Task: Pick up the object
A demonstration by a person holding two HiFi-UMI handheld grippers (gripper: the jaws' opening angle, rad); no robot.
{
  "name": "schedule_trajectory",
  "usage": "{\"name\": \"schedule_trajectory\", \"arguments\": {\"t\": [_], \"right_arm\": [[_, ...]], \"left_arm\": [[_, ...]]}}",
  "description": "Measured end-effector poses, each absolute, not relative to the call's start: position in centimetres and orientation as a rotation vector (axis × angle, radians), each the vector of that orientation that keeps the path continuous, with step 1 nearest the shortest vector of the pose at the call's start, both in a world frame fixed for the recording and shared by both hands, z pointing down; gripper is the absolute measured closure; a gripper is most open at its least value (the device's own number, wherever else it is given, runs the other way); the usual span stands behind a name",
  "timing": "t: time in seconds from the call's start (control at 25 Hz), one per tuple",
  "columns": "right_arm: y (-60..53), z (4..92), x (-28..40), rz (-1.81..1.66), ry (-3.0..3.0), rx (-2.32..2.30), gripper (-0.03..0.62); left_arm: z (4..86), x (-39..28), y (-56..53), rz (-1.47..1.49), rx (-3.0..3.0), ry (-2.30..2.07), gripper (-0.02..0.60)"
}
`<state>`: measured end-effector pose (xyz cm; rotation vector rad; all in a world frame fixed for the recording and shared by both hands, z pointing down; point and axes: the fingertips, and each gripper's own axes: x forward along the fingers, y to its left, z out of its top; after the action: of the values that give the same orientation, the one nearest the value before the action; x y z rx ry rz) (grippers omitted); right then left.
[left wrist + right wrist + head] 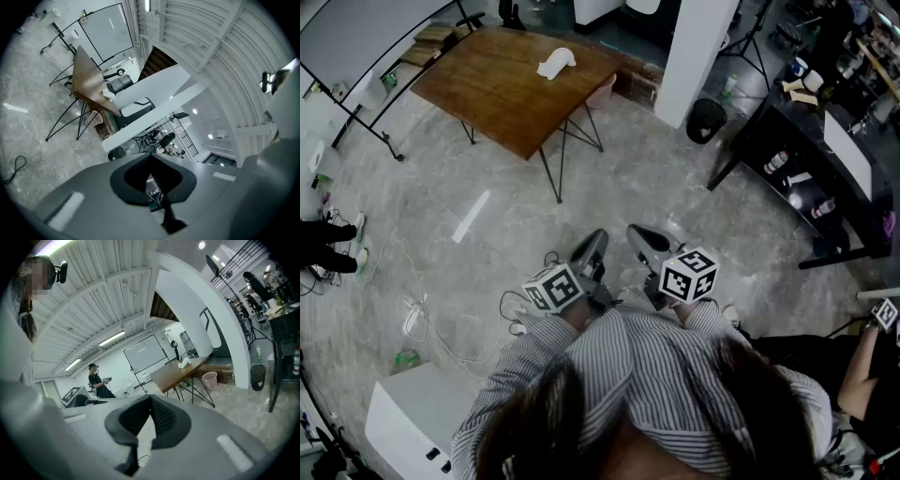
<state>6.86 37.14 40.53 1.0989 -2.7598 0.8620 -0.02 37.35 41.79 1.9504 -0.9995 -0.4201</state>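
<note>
A white, crumpled-looking object (556, 63) lies on the brown wooden table (502, 89) far ahead across the floor. It also shows small in the left gripper view, as the white object (108, 94) on the table (86, 77), and in the right gripper view, as the white object (184, 363) on the table (180, 372). I hold both grippers close to my body, well away from the table. My left gripper (596, 239) (151, 154) is shut on nothing. Beside it, my right gripper (637, 234) (150, 397) has its pads together, with nothing between them.
A white pillar (698, 56) and a black bin (706, 120) stand right of the table. A black bench (806, 159) with bottles runs along the right. A white box (412, 412) and cables (422, 314) lie at the lower left. A pink wastebasket (602, 91) sits under the table.
</note>
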Motion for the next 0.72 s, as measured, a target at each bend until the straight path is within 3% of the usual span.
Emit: {"name": "schedule_trajectory", "arguments": {"t": [0.72], "right_arm": [[33.4,39.7,8.0,0.799,-2.837,1.039,0.592]], "left_arm": [[41.1,1.4,33.3,-0.401,2.01,-1.028,0.577]]}}
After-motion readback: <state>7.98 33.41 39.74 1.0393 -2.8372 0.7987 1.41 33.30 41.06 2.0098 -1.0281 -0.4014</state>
